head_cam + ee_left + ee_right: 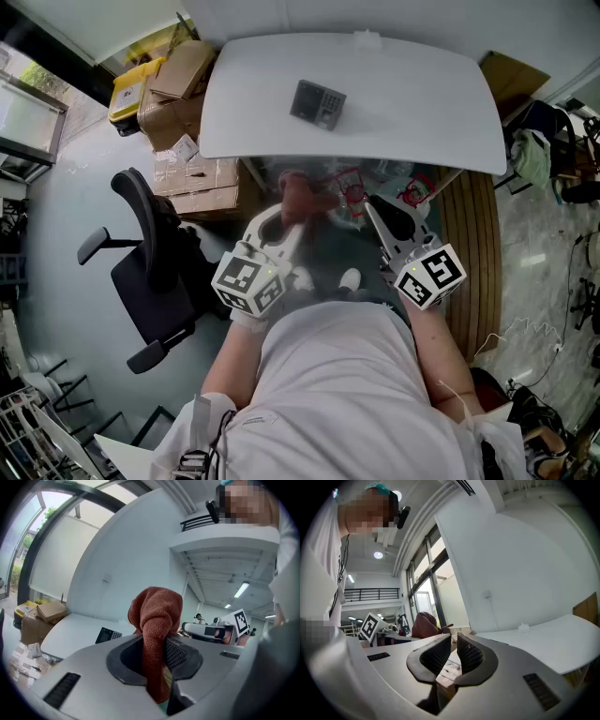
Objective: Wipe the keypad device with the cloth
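Note:
The dark keypad device (317,103) lies on the white table (412,103), toward its middle left; the left gripper view also shows the keypad device (108,635) ahead, lower left. My left gripper (286,221) hangs below the table's near edge, short of the table, shut on a rust-brown cloth (298,192). In its own view the left gripper (155,642) pinches the cloth (157,613), which bunches up above the jaws. The right gripper (370,203) is level with it to the right. In its own view the right gripper (454,641) is shut with nothing between the pads.
A black office chair (150,272) stands at the left. Cardboard boxes (183,122) and a yellow box (131,89) are stacked by the table's left end. Loose clutter (375,187) lies under the near edge. A wooden panel (469,262) stands at the right.

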The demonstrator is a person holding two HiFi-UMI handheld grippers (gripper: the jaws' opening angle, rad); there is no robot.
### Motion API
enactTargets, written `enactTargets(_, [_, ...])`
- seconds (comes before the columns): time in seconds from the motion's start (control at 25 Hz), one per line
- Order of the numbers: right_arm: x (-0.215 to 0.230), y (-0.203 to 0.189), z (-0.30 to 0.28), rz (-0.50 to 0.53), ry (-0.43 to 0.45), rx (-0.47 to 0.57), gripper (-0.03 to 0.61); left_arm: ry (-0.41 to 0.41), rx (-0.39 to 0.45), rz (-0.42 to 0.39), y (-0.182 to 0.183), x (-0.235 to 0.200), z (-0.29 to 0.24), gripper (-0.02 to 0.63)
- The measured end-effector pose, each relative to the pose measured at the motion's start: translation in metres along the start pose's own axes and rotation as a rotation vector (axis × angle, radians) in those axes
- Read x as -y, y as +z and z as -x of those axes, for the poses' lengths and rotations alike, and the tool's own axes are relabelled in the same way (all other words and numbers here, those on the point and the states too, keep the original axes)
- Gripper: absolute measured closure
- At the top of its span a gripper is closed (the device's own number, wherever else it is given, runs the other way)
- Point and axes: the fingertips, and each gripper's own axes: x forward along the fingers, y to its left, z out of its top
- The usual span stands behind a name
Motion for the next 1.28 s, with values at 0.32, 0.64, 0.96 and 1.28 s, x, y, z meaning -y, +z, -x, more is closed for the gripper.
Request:
enactTargets(0.32, [0.012,0.005,0.006,-0.002,0.038,0.003,0.537,0.031,-0.002,-0.095,0.005,0.019,-0.011,0.544])
enactTargets(0.64, [0.032,0.009,0.019,-0.041,0.052,0.035,0.537,0.042,-0.003,-0.073,0.003,0.031,-0.026,0.543])
enactTargets(0.96, [0.056,-0.003,0.036,-0.078,0.087,0.009,0.537,0.083,-0.021,-0.077,-0.011,0.047,-0.048,0.541])
enactTargets(1.28, [0.077,-0.003,0.021,-0.083,0.079,-0.011,0.537,0.114,-0.039,-0.064,-0.017,0.023,-0.064,0.54])
